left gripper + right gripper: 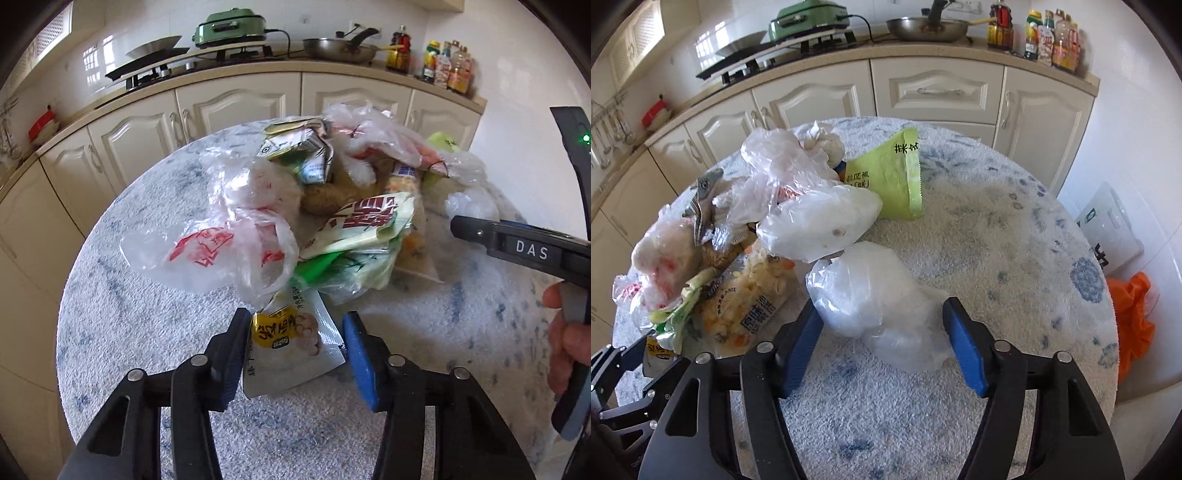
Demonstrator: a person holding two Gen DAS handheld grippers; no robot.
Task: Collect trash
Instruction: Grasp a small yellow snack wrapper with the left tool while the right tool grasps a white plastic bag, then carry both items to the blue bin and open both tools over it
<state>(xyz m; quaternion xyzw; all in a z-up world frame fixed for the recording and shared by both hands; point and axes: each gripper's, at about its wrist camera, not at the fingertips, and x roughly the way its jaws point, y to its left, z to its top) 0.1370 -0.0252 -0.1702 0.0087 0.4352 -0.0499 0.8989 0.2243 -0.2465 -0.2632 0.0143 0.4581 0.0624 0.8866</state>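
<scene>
A heap of trash lies on a round table (122,325) covered with a white and blue cloth. My left gripper (295,354) is open, its fingers on either side of a silver snack wrapper with a yellow label (291,347). Beyond it lie a clear bag with red print (207,251), a crushed carton (303,151) and green-and-white wrappers (354,236). My right gripper (882,343) is open around a crumpled clear plastic bag (875,295). A lime green packet (890,177) and a corn packet (750,314) lie further off.
Cream kitchen cabinets (934,92) curve behind the table, with a hob, a green cooker (229,29), a pan (927,27) and bottles (1052,40) on the counter. An orange bag (1130,317) and a white bin (1112,229) stand on the floor at right.
</scene>
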